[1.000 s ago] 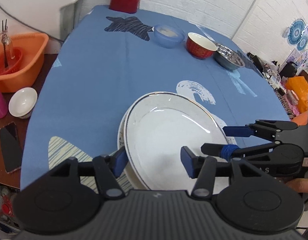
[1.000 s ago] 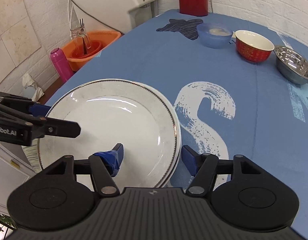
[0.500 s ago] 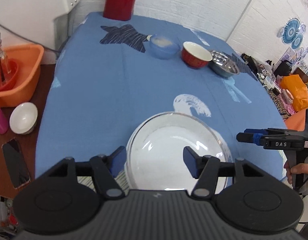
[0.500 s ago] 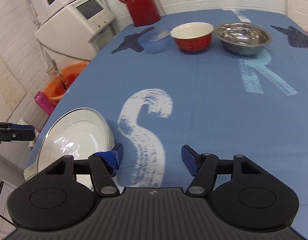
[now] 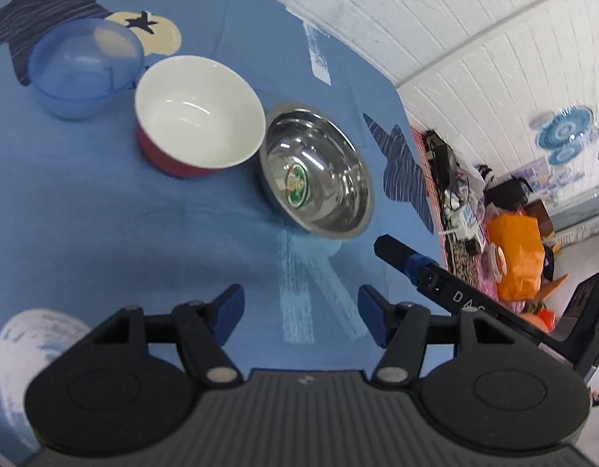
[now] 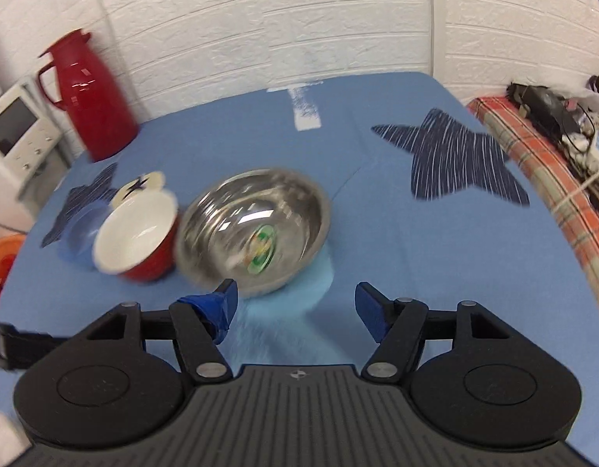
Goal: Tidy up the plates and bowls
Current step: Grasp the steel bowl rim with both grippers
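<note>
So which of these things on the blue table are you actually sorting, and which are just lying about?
Part of the job:
steel bowl
red bowl
blue plastic bowl

Just lying about:
red jug
white appliance
orange bag
clutter on the checked cloth

1. Table (image 6: pixel 377 233), covered by a blue cloth printed with dark striped stars and pale brush strokes; fills the middle of both views
2. Steel bowl (image 5: pixel 317 171), centre of the frame, green sticker inside
3. Red bowl (image 5: pixel 196 116), white inside, just left of the steel bowl, rims close
4. Blue translucent bowl (image 5: pixel 83 68), upper left, beside the red bowl
5. Red jug (image 6: pixel 87 95), upper left of the right wrist view, at the table's far edge
</note>
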`<action>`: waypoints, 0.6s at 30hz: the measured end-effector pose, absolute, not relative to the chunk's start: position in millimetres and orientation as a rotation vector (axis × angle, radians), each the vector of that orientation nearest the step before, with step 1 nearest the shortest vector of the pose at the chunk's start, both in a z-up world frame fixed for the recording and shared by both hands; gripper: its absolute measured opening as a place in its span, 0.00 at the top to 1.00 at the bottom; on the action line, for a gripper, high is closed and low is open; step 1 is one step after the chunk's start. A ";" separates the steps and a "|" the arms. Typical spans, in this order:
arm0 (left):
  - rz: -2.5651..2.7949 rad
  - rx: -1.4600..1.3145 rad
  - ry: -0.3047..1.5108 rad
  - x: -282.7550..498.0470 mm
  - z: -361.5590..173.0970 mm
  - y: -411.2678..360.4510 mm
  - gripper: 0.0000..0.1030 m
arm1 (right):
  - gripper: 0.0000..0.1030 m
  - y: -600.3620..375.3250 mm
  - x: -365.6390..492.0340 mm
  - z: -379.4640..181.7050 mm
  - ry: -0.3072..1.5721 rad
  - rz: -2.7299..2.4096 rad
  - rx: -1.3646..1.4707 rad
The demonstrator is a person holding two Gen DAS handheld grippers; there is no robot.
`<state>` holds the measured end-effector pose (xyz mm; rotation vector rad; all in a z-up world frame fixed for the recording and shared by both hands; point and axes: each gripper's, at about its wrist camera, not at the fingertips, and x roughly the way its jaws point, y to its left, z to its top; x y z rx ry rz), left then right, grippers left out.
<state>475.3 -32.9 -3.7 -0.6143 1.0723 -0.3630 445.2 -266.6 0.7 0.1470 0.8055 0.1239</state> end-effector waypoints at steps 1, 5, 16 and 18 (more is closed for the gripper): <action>-0.318 -0.630 1.057 485.8 -6.9 -40.7 0.39 | 0.48 -268.4 461.9 -2.9 0.822 0.123 0.129; -0.198 -0.647 1.028 514.7 -17.7 -55.5 0.39 | 0.48 -263.3 517.0 -22.0 0.881 0.146 0.052; -0.142 -0.542 1.056 537.7 -39.0 -80.7 0.85 | 0.63 -254.7 538.0 -45.9 0.876 0.271 0.002; -0.151 -0.496 1.045 529.4 -34.9 -81.3 0.85 | 0.65 -259.8 522.5 -42.5 0.885 0.293 0.010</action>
